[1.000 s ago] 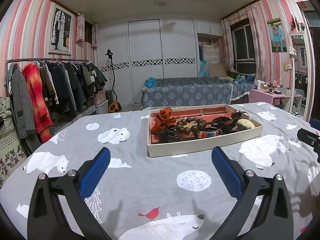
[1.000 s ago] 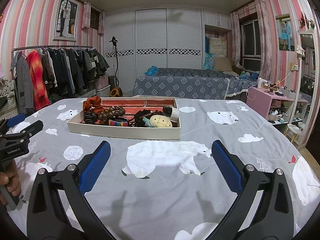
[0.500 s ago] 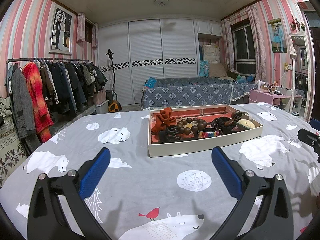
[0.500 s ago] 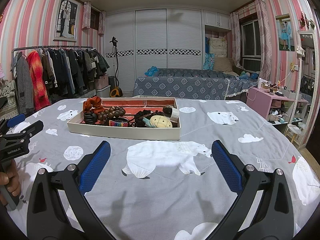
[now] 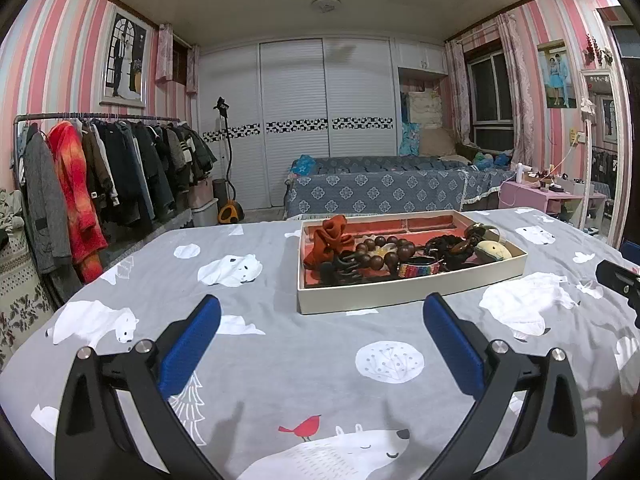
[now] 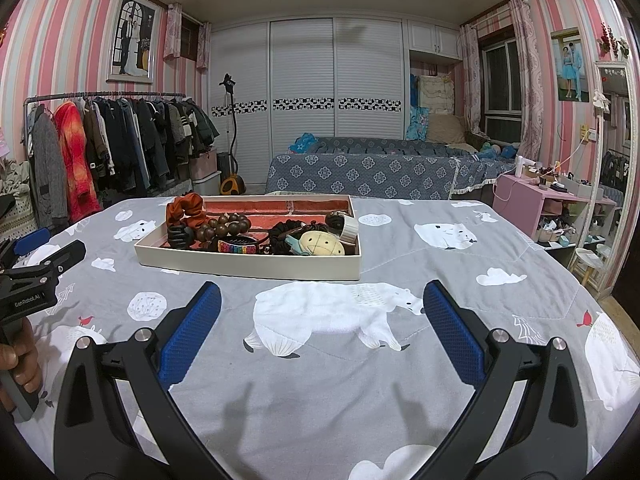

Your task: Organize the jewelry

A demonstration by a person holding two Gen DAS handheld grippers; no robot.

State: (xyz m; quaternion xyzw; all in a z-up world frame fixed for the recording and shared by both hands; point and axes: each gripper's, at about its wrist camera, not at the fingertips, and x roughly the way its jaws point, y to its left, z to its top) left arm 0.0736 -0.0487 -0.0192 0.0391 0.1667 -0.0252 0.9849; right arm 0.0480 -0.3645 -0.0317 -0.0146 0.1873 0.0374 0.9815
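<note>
Both wide open, left gripper (image 5: 320,336), right gripper (image 6: 320,324), holding nothing.

Ahead of the claw, beyond the bear-print bedspread (image 5: 280,360), stand white slatted wardrobe doors (image 5: 324,120), a clothes rack (image 5: 100,168) leftward and pink-striped walls (image 6: 60,40) either side.

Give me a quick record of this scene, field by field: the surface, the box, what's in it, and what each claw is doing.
surface: bedspread, grey with polar bears
box: shallow white box with red lining, lying flat on the bedspread
contents: orange scrunchie, brown wooden beads, rainbow bracelet, black hair clip, beige round plush, all heaped together
left claw: open, empty, short of the box
right claw: open, empty, short of the box
task state: nothing picked up yet
</note>
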